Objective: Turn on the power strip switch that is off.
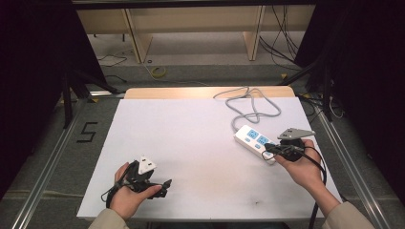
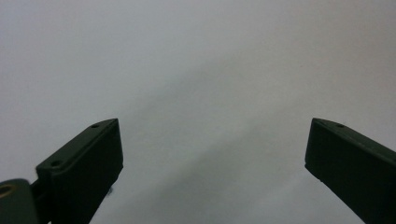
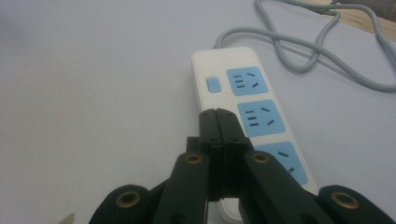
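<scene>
right gripper (image 3: 217, 116) jaws pressed together over power strip (image 3: 252, 107) | left gripper (image 2: 212, 149) jaws spread

White table top (image 1: 191, 143) on grey floor (image 1: 57, 157); wooden shelving (image 1: 191, 28) at twelve o'clock; dark curtains (image 1: 28, 71) at nine and three.

1. The power strip (image 1: 256, 142) lay on the table's (image 1: 191, 143) right side.
2. Its cord (image 1: 250, 106) coiled behind it, toward the far edge.
3. The right gripper (image 1: 268, 148) hovered over the strip's near end; the left gripper (image 1: 165, 187) sat well apart, near-left.
</scene>
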Tool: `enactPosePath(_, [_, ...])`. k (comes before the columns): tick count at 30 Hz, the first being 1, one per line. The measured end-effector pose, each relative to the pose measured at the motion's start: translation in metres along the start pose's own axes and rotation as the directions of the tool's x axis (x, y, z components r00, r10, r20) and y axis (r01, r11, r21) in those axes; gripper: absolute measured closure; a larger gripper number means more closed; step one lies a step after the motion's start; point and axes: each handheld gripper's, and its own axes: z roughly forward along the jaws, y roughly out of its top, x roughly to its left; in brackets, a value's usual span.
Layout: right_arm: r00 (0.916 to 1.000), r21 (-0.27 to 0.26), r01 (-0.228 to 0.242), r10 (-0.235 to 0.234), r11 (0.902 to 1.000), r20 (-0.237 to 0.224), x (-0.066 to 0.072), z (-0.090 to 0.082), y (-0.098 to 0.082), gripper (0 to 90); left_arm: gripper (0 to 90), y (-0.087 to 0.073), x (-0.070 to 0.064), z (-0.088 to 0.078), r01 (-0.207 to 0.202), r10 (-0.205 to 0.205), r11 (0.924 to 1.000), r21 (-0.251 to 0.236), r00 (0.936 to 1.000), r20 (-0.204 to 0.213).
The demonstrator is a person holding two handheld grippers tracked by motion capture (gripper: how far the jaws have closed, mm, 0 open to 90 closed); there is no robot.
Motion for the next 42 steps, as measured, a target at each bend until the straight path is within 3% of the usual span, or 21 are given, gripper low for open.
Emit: enactPosePath(42, [0.9997, 0.074, -0.025, 0.024, 0.9969, 0.005, -0.008, 0.025, 0.019, 90.0, 3.8, 0.001, -0.001, 0.0, -0.004, 0.004, 1.0, -0.003, 1.0, 0.003])
